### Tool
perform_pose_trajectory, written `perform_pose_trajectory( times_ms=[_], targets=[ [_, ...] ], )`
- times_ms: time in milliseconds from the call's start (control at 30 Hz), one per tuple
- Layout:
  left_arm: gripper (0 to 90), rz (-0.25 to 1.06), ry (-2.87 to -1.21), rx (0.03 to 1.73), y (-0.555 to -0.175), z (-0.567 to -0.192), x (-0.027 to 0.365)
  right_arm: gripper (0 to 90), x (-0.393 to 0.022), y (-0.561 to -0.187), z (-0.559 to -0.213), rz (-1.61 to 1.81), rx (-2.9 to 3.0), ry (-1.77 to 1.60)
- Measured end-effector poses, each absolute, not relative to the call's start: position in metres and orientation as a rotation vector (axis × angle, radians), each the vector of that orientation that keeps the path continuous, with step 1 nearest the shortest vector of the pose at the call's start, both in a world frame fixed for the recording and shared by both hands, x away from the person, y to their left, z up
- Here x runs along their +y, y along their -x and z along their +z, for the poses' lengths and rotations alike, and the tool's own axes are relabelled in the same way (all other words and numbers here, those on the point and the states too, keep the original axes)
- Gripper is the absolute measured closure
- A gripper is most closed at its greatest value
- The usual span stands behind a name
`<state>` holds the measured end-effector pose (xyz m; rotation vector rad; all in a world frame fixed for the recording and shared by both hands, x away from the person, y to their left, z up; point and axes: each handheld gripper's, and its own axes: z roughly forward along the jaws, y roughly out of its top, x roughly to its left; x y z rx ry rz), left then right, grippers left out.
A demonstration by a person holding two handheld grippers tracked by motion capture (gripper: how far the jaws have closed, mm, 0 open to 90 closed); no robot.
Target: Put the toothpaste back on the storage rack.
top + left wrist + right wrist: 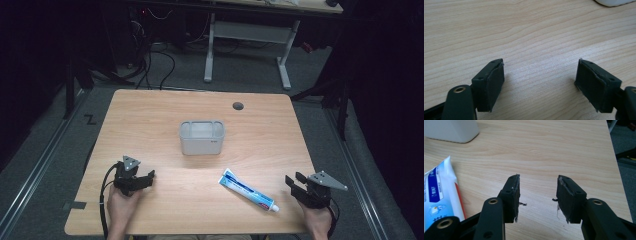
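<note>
Centrally, grey bin point(202, 138) upright on table point(150, 115); contents hidden.

Matt pale wood-grain table point(150, 115), glossy plastic toothpaste tube point(247, 189), and translucent smooth plastic bin point(202, 144).

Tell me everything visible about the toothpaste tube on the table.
The toothpaste tube is white and light blue with a dark blue band of print and a red stripe along one edge, and looks like soft plastic. It lies flat and diagonal on the wooden table, flat crimped end toward the grey container, white cap toward the near edge. It appears closed. Only the table touches it; the right gripper stands beside it, jaws apart.
</note>
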<state>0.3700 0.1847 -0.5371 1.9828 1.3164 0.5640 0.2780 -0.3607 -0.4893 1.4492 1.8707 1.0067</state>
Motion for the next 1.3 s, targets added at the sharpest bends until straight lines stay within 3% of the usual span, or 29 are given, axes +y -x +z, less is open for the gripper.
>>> perform_pose_trajectory(
  times_ms=[1300],
  targets=[
    [23.2,0.564,-1.984,1.316,-0.37,-0.537,0.185,48.7,-0.271,-0.305,-0.457,0.949,2.199,-1.118]
  ],
)
